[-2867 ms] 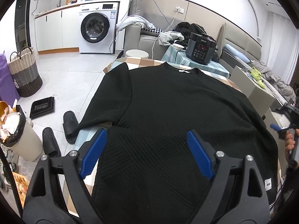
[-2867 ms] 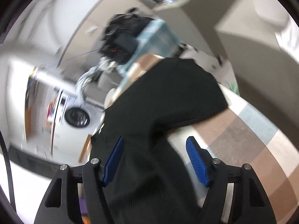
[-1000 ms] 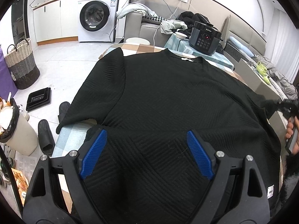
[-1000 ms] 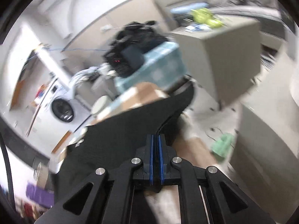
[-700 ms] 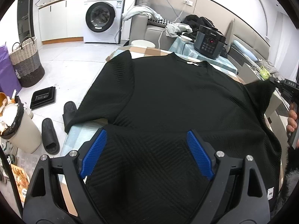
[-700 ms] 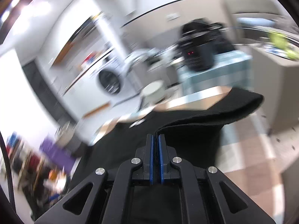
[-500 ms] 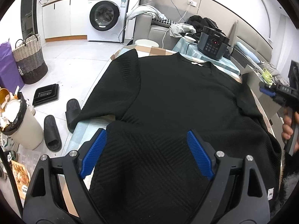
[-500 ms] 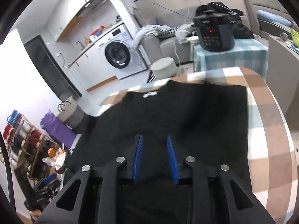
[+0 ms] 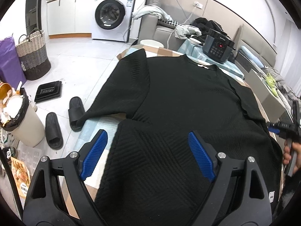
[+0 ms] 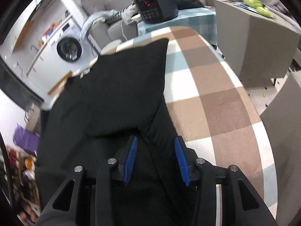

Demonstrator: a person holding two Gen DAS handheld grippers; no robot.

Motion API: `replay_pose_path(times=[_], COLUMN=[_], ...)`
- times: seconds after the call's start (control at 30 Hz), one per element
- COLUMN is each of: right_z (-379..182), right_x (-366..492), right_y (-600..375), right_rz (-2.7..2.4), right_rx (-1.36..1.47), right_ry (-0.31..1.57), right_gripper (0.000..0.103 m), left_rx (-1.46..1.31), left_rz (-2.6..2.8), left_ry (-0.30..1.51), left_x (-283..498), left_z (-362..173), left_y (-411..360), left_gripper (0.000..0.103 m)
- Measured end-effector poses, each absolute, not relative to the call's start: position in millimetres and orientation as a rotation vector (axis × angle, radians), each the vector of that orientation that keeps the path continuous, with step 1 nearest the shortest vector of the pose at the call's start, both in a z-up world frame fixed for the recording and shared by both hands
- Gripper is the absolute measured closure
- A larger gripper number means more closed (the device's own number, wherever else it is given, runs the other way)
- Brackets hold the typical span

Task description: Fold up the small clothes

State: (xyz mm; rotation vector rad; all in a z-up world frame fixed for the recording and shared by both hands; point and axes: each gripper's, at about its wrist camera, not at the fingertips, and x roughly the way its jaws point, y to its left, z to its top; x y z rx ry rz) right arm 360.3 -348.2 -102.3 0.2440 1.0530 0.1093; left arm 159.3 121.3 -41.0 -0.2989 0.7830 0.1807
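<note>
Sweater point(image 9: 184, 101) flat on bench point(image 10: 216, 98), collar far | right sleeve point(image 10: 129, 86) folded inward | my right gripper point(image 10: 155, 158) jaws opening, gripping nothing | my left gripper point(image 9: 148, 152) jaws wide, empty, nearer hem

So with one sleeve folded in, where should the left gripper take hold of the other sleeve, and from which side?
Take the cuff end of the unfolded sleeve, where it droops over the table edge above the slippers. There the fabric hangs free, so a finger can likely slip under it. Come from the table's outer side with the open left gripper, then carry it across the black sweater.
</note>
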Motion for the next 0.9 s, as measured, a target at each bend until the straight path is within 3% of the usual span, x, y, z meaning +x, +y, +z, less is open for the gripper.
replay_pose_path(times=[0.1,0.13,0.2,0.47,0.57,0.63,0.77,0.9], right_z=[-108,-110,-114,-111,-103,-97,-76,-63], right_x=[362,364,366,365,359,354,336,315], right_y=[-339,-339,-336,-365,-367,-366,-360,-347], right_rz=[0.081,0.082,0.109,-0.003,0.019,0.046,0.087,0.109], right_rx=[0.161,0.148,0.107,0.144,0.174,0.205,0.24,0.272], right_ry=[1.051,1.046,1.05,1.033,1.028,1.02,0.956,0.895], right_gripper=[0.064,0.078,0.095,0.099,0.095,0.086,0.077,0.059], left_rx=[-0.316,-0.334,-0.377,-0.525,-0.58,-0.648,-0.777,-0.899], left_rz=[0.227,0.252,0.28,0.393,0.409,0.399,0.357,0.326], left_ry=[0.789,0.792,0.79,0.807,0.834,0.848,0.845,0.828], left_x=[159,158,154,152,160,170,185,201], left_z=[-42,-43,-46,-66,-80,-90,-106,-122], left_y=[133,140,153,212,231,245,270,289], left_gripper=[0.017,0.017,0.017,0.017,0.017,0.017,0.017,0.017])
